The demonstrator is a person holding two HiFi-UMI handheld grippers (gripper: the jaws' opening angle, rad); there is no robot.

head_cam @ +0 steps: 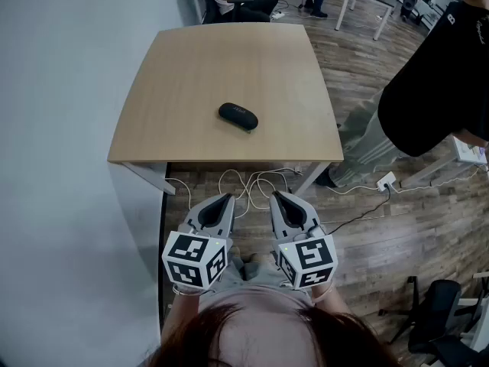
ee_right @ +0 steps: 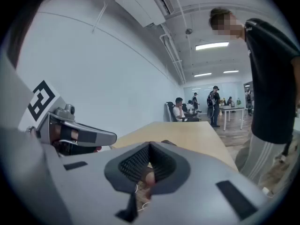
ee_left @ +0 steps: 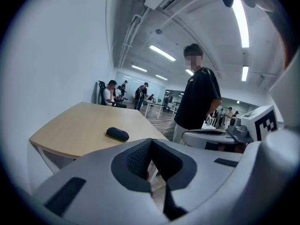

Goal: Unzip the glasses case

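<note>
Hovering short of the bench (head_cam: 191, 75) with left gripper (head_cam: 228, 198) and right gripper (head_cam: 276, 196) side by side, fingers (head_cam: 216, 214) closed tight and empty — likely poised to reach for the glasses case (head_cam: 238, 116) lying closed mid-bench

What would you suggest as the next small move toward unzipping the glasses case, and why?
Probably bring both grippers forward over the table toward the glasses case. The case lies untouched near the table's middle, while the left gripper and the right gripper hang short of the table's near edge, each with its jaws shut and nothing between them.
</note>
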